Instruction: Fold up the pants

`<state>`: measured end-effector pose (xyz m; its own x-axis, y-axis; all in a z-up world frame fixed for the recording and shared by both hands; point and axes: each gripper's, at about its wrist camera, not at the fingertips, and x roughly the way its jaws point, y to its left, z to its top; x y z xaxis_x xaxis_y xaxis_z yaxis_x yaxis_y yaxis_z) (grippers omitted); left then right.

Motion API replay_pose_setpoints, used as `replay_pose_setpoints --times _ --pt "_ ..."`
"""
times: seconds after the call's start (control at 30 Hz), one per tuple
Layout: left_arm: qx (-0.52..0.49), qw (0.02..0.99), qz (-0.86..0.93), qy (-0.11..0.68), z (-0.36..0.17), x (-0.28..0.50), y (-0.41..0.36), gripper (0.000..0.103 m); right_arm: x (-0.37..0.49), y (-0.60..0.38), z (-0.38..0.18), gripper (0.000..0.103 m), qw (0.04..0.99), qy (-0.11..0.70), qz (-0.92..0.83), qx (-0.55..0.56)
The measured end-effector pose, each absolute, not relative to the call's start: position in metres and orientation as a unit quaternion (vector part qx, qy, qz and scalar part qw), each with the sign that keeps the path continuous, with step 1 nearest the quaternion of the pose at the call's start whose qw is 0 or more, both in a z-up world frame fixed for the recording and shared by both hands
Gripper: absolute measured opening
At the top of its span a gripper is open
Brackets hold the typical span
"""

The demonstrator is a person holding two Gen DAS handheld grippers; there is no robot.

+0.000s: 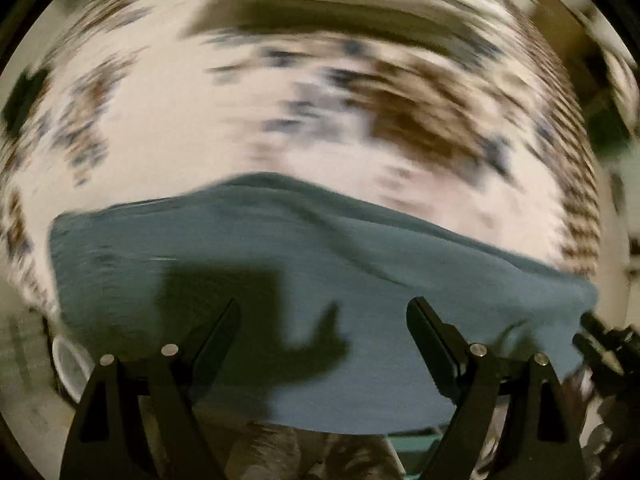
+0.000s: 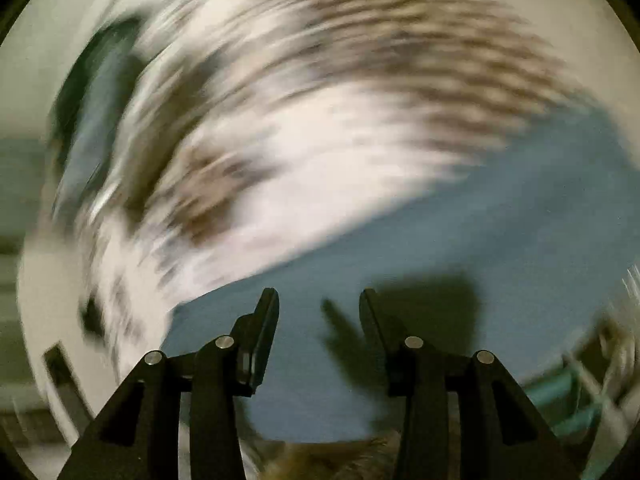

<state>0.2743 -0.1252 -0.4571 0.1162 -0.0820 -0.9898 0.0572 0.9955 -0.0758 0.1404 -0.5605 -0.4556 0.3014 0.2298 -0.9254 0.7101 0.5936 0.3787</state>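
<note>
Both my grippers, left gripper [image 1: 323, 306] and right gripper [image 2: 319, 296], hang spread wide, gripping nothing, above blue-grey pants [image 1: 280, 248] lying along the patterned bedspread's [image 1: 192, 120] near edge; blur hides any writing.

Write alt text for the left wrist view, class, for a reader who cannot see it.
The open left gripper hovers over teal-blue pants, its two black fingers spread apart with nothing between them and its shadow falling on the cloth. The pants lie on a white surface with brown and blue patterning, heavily motion-blurred.
</note>
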Motion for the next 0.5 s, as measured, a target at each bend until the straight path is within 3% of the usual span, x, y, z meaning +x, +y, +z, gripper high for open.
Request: replay_pose_setpoints --times 0.2,0.33,0.5 --pt "0.048 0.724 -0.134 0.675 -0.492 0.262 -0.252 0.085 0.012 -0.657 -0.528 0.045 0.620 0.515 -0.260 0.532" --pt "0.097 0.705 -0.157 0.684 -0.531 0.253 -0.309 0.085 -0.013 -0.683 -0.578 0.046 0.602 0.480 -0.238 0.592" --pt "0.148 0.684 -0.146 0.699 -0.569 0.248 -0.332 0.089 -0.028 -0.681 -0.583 0.049 0.627 0.426 -0.213 0.617"
